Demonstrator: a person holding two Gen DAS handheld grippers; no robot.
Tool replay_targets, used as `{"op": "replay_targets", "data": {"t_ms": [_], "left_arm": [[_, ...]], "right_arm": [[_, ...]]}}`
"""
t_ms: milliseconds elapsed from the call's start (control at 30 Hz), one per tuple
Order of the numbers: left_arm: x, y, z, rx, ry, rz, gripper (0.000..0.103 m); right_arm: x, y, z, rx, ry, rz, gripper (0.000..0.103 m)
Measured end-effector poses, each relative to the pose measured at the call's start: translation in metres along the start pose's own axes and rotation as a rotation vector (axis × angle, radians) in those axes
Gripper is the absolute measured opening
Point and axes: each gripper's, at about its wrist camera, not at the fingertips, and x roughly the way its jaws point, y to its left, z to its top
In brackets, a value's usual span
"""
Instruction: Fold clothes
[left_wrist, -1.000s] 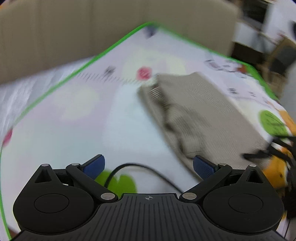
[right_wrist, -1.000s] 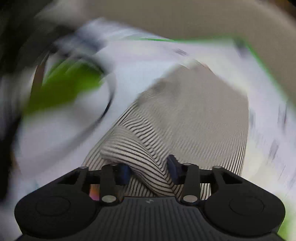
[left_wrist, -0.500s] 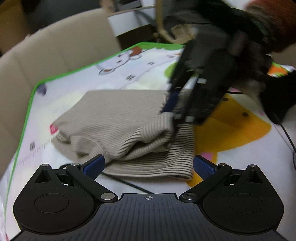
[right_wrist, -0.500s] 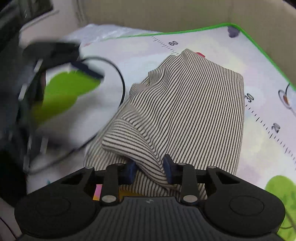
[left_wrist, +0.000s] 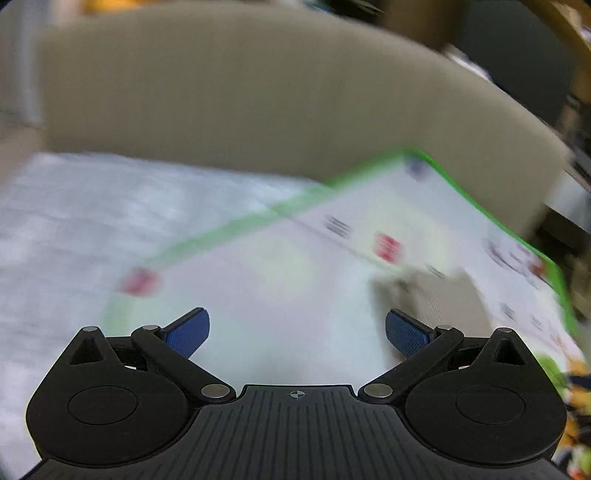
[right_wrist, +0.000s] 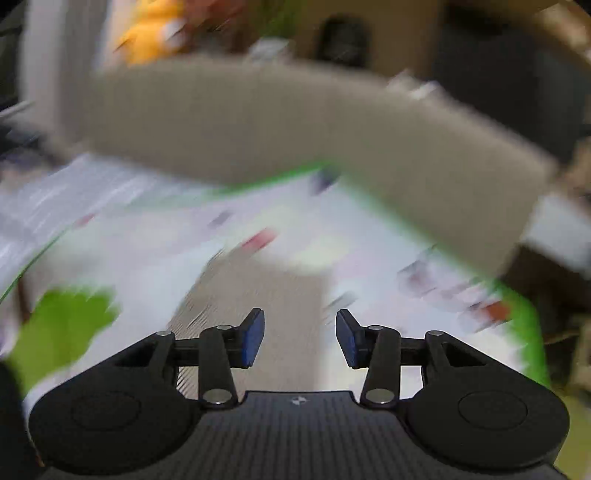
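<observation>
I see striped cloth (right_wrist: 258, 295) straight ahead of my right tongs (right_wrist: 299, 338), long way pointing far. Right tongs half open, empty, nearer. Left tongs (left_wrist: 297, 332) wide, empty; cloth off right.

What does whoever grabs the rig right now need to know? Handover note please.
Left gripper: open, empty, over the play mat.
Right gripper: open, empty, nothing between its pads.
Striped garment: lying on the mat ahead of the right gripper; in the left wrist view it sits at the right.
Done: garment looks bundled into a compact shape; blur hides how neat it is.
Left: check the fold once the views settle, tidy if needed.
</observation>
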Motion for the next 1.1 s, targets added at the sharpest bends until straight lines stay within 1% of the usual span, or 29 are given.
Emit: {"op": "replay_targets", "data": {"t_ms": [67, 100, 167, 267, 333, 433, 500, 533, 567, 667, 733, 767, 833, 867, 900, 967, 1033, 1100], "left_arm": [[-0.024, 0.02, 0.017, -0.059, -0.015, 0.121, 0.103], [-0.037, 0.028, 0.023, -0.101, -0.03, 0.155, 0.103], [-0.065, 0.04, 0.028, -0.221, -0.078, 0.15, 0.103], [-0.105, 0.054, 0.032, -0.389, -0.153, 0.144, 0.103], [-0.122, 0.053, 0.024, -0.452, -0.215, 0.144, 0.103], [-0.142, 0.054, 0.011, -0.515, -0.304, 0.143, 0.103], [-0.149, 0.054, -0.003, -0.524, -0.326, 0.137, 0.103], [-0.148, 0.05, -0.009, -0.515, -0.324, 0.136, 0.103], [-0.141, 0.042, -0.014, -0.486, -0.301, 0.137, 0.103], [-0.103, 0.008, -0.023, -0.423, -0.217, 0.096, 0.103], [-0.073, -0.014, -0.031, -0.415, -0.177, 0.063, 0.103], [-0.058, -0.024, -0.038, -0.406, -0.168, 0.049, 0.103], [-0.033, -0.041, -0.056, -0.35, -0.191, 0.037, 0.103], [-0.02, -0.05, -0.067, -0.274, -0.201, 0.053, 0.103], [-0.005, -0.056, -0.075, -0.181, -0.175, 0.066, 0.103], [0.026, -0.061, -0.086, 0.006, -0.061, 0.056, 0.103], [0.042, -0.059, -0.085, 0.141, 0.045, 0.008, 0.103], [0.042, -0.059, -0.08, 0.254, 0.087, -0.004, 0.103]], "right_arm": [[-0.028, -0.014, 0.012, 0.07, -0.084, -0.075, 0.05], [-0.043, -0.021, 0.018, 0.106, -0.124, -0.109, 0.057], [-0.07, -0.034, 0.021, 0.173, -0.16, -0.126, 0.059], [-0.098, -0.041, 0.018, 0.192, -0.139, -0.16, 0.059], [-0.111, -0.039, 0.019, 0.17, -0.118, -0.205, 0.059], [-0.091, -0.017, 0.012, 0.066, -0.06, -0.16, 0.06], [-0.077, -0.002, 0.007, -0.003, -0.021, -0.13, 0.061], [-0.07, 0.006, 0.005, -0.037, -0.002, -0.114, 0.061], [-0.063, 0.013, 0.002, -0.071, 0.017, -0.099, 0.061], [-0.043, 0.035, -0.005, -0.174, 0.075, -0.053, 0.061], [-0.029, 0.05, -0.011, -0.245, 0.117, -0.022, 0.061], [-0.018, 0.061, -0.024, -0.304, 0.17, 0.003, 0.061], [-0.003, 0.081, -0.047, -0.449, 0.275, 0.038, 0.061], [-0.006, 0.085, -0.052, -0.484, 0.277, 0.065, 0.061], [-0.01, 0.088, -0.055, -0.516, 0.278, 0.09, 0.061], [-0.02, 0.082, -0.053, -0.504, 0.269, 0.098, 0.061], [-0.025, 0.071, -0.043, -0.486, 0.264, 0.068, 0.061], [-0.022, 0.06, -0.029, -0.506, 0.243, 0.016, 0.062]]}}
